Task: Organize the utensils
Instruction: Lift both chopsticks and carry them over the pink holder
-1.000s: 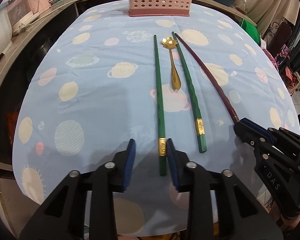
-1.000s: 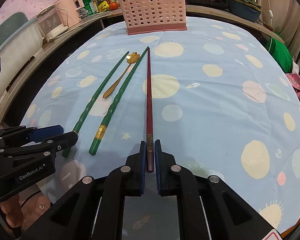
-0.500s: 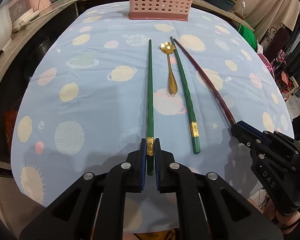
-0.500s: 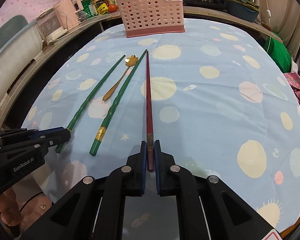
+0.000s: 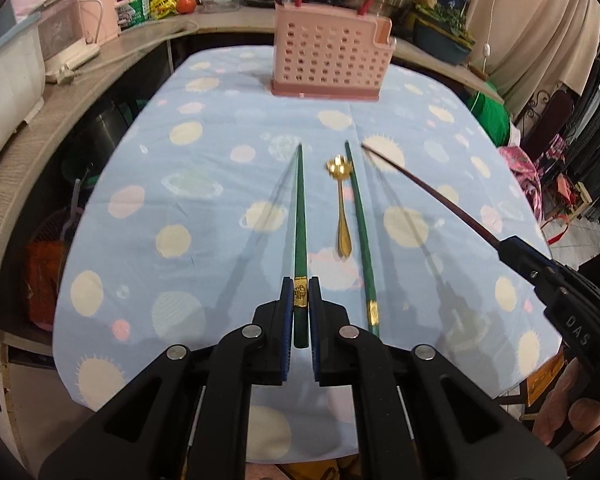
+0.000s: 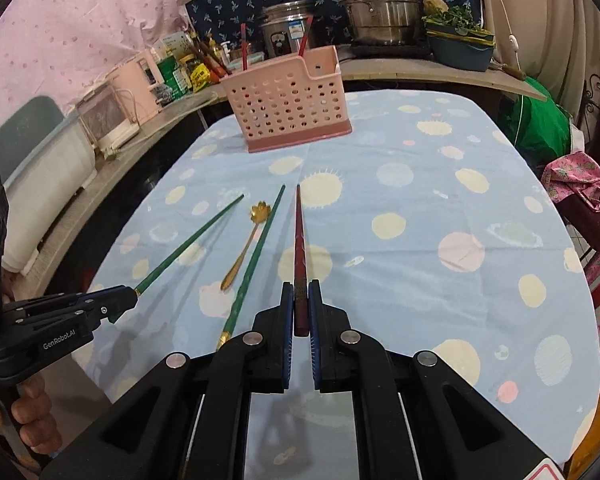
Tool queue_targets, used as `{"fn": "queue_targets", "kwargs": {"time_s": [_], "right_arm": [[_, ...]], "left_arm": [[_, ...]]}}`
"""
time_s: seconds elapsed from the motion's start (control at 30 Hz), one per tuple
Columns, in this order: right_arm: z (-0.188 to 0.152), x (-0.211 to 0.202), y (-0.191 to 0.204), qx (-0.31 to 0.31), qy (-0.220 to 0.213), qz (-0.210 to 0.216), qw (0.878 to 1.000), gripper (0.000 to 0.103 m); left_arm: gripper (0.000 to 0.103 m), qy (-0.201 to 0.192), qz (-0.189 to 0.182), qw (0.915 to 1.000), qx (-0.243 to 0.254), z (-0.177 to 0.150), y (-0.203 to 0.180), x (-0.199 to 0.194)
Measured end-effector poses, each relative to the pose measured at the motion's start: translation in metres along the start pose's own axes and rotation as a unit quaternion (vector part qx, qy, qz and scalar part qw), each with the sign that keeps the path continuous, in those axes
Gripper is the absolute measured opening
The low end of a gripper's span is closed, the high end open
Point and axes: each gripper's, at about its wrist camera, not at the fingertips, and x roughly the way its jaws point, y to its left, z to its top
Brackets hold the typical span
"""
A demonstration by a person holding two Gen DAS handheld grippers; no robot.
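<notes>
My left gripper [image 5: 300, 292] is shut on a green chopstick [image 5: 299, 216] near its gold band and holds it above the table, tip pointing away. My right gripper [image 6: 300, 296] is shut on a dark red chopstick [image 6: 300, 240], also lifted, and shows in the left wrist view [image 5: 512, 248]. A second green chopstick [image 5: 362, 232] and a gold flower-headed spoon [image 5: 342, 208] lie on the blue planet-print tablecloth [image 5: 180, 184] between them. A pink perforated utensil basket [image 5: 330, 60] stands at the table's far end, also in the right wrist view [image 6: 288, 106].
A wooden counter [image 5: 72, 92] curves around the table's left and far sides, carrying a pink appliance [image 5: 100, 4], bottles and steel pots [image 6: 376, 4]. Red chopsticks [image 6: 305, 42] stand in the basket. A green bag [image 6: 540, 124] and pink cloth [image 6: 580, 184] sit off the right edge.
My left gripper closed on the green chopstick and lifted it. My right gripper lifted the red chopstick off the cloth. Both views now look higher, toward the basket.
</notes>
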Motion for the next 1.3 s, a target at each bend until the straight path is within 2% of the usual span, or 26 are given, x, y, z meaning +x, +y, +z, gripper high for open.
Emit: {"fn": "queue_targets", "kwargs": {"time_s": [0.27, 0.43, 0.7, 0.87, 1.3], "right_arm": [[0.061, -0.042, -0.010, 0.014, -0.082, 0.012, 0.996, 0.007], [0.094, -0.050, -0.012, 0.014, -0.114, 0.020, 0.993, 0.007], [0.122, -0.033, -0.016, 0.019, -0.119, 0.020, 0.993, 0.007], [0.142, -0.037, -0.010, 0.012, -0.139, 0.021, 0.990, 0.007], [0.248, -0.025, 0.000, 0.023, -0.203, 0.048, 0.978, 0.007]], "left_arm": [[0.007, -0.065, -0.018, 0.9974, -0.025, 0.050, 0.011, -0.044], [0.007, -0.103, -0.011, 0.9944, -0.022, 0.082, 0.010, -0.060], [0.007, -0.124, -0.003, 0.9919, -0.025, 0.123, 0.011, -0.059], [0.007, -0.143, -0.005, 0.9896, -0.019, 0.145, 0.009, -0.066], [0.007, -0.234, -0.018, 0.9717, -0.022, 0.252, -0.005, -0.101]]}}
